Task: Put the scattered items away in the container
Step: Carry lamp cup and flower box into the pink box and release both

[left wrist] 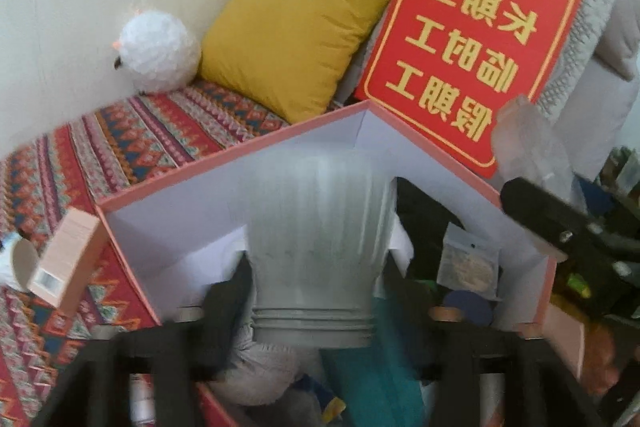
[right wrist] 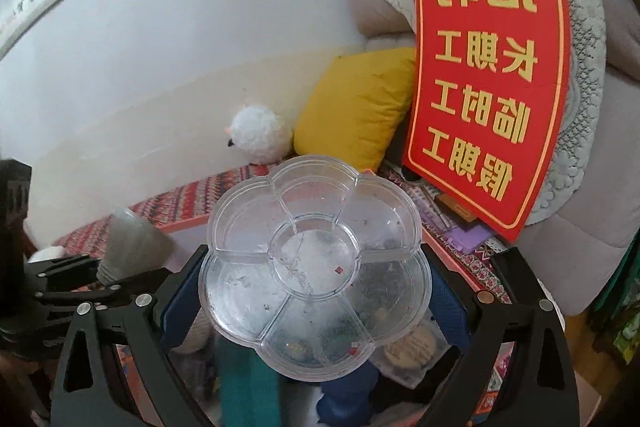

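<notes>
Left tool (left wrist: 316, 291) clamps the ribbed grey jar (left wrist: 320, 235) over the pink box (left wrist: 224, 163), right tool (right wrist: 316, 287) grips the clear flower tray (right wrist: 316, 247); releasing both inside looks next.

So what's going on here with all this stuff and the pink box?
A person is tidying loose items into the pink box using two handheld grippers. The left gripper grips a ribbed grey container over the open box, which already holds several things. The right gripper carries a clear flower-shaped divided tray above it. A small peach carton sits outside the box.
</notes>
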### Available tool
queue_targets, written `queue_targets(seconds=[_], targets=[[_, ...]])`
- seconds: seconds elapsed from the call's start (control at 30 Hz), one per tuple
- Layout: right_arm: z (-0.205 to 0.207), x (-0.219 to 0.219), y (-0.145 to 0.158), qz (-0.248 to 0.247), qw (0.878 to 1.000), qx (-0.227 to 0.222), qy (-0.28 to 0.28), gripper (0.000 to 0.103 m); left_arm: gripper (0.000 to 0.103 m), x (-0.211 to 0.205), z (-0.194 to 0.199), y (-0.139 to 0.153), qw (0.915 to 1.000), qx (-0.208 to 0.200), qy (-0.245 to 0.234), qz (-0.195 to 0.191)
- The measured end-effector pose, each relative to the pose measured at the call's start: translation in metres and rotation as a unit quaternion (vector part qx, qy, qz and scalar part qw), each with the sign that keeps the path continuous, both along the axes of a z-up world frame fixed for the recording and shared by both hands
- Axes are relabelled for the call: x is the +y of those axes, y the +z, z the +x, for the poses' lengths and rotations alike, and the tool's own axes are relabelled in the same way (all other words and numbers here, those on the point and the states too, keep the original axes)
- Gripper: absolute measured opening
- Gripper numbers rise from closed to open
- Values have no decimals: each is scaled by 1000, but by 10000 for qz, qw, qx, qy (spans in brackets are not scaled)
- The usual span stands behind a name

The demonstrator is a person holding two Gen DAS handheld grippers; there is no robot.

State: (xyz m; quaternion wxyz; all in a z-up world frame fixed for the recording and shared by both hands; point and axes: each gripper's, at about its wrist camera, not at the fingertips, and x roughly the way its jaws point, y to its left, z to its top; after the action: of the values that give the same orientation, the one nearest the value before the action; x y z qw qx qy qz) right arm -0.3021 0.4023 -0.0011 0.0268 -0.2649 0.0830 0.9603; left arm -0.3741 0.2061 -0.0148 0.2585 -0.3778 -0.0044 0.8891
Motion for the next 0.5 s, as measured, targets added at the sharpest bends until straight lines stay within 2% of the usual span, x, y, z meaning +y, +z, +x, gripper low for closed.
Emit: queue_targets(seconds=[0.03,0.07,0.2,0.3,0.5], targets=[[-4,2,-5,-8,10000,-30,-65,99,91,-4,-1,0,9999,-1,76,94],[-6,4,-8,-32,9999,-44,-117,102,95,-8,-3,0,9997,-1,154,189],[-5,8,-10,-150,9997,-48,-197,103,95,-25,-6,6,9985,10,355,409],[4,6,-1,-281,9995,7,-167,103,95,-41,1,16,9978,44,484,454],[37,-23,39,-338,9990,265,97,103,95,-71,35,42,9967,338,601,420]])
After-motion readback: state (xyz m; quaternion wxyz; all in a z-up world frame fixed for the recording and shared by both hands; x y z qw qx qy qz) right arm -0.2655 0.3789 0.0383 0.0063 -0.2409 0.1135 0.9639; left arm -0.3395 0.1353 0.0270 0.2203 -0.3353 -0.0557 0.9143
